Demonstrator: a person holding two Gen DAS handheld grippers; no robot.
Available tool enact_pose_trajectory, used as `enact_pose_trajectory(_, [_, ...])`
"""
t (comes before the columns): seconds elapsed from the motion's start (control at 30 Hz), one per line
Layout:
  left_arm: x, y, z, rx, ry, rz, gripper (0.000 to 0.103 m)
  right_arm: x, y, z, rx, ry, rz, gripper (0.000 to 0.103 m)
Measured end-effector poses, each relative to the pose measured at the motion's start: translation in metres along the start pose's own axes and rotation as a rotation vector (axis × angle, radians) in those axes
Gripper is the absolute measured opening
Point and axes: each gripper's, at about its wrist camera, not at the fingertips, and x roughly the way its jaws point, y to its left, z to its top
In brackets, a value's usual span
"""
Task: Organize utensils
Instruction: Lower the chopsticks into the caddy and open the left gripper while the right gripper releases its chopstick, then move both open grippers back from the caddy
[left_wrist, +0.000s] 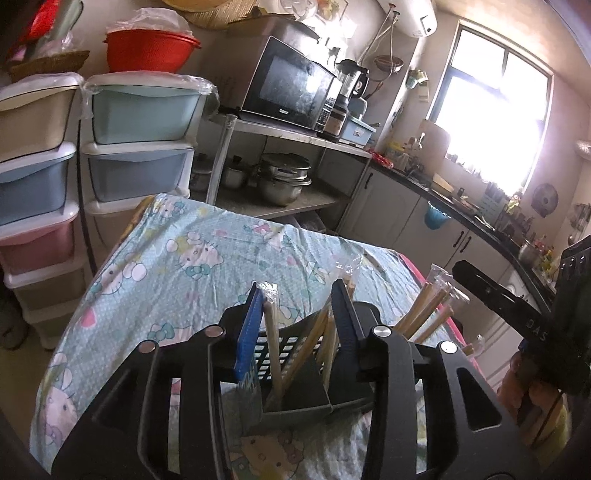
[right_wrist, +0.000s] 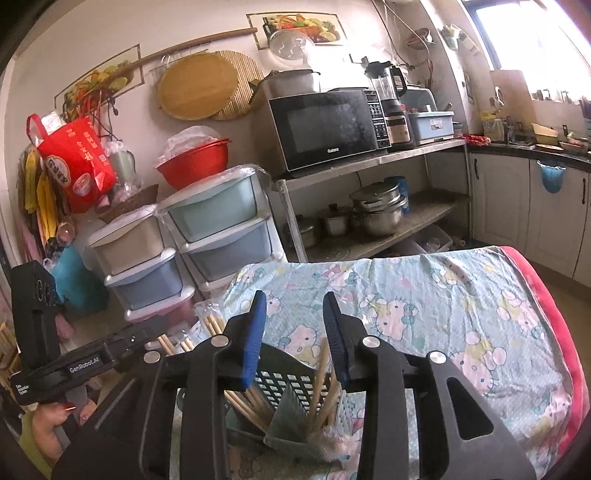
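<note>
Left wrist view: one slotted holder (left_wrist: 295, 373) at 6 o'clock on the cloth (left_wrist: 192, 258), chopsticks (left_wrist: 274, 350) in two compartments, count unclear. Left gripper (left_wrist: 301, 299) hangs over it, tilted down, jaws apart. Right gripper (right_wrist: 293, 317) likewise, empty, blue fingers (right_wrist: 255, 332) spread.

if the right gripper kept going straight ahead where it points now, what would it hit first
Most likely the dark slotted plastic utensil holder and the wrapped wooden chopsticks leaning in it, right below the open right gripper. Depth is unclear; beyond lies the cartoon-cat tablecloth.
</note>
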Motion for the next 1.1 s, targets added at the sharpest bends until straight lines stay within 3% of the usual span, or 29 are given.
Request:
enact_pose_trajectory(0.23, [-0.008,0.004,-0.006,-0.013,-0.001,0.022,0.058,-0.008,-0.002,-0.007,0.009,0.006,-0.002,0.037])
enact_pose_trajectory(0.47, [-0.017,0.004,-0.013,-0.018,-0.002,0.036,0.073,-0.022,0.000,-0.015,-0.006,0.015,0.002,0.043])
enact_pose_trajectory(0.53, [-0.020,0.002,-0.015,-0.016,-0.005,0.041,0.084,-0.027,0.000,-0.019,-0.009,0.021,0.002,0.047])
enact_pose_trajectory(0.63, [-0.024,-0.001,-0.021,-0.011,-0.007,0.047,0.092,-0.033,0.001,-0.025,-0.015,0.026,0.003,0.050])
enact_pose_trajectory(1.1, [-0.035,-0.015,-0.062,0.012,0.035,0.068,0.092,-0.065,0.010,-0.058,-0.047,0.051,0.011,0.070])
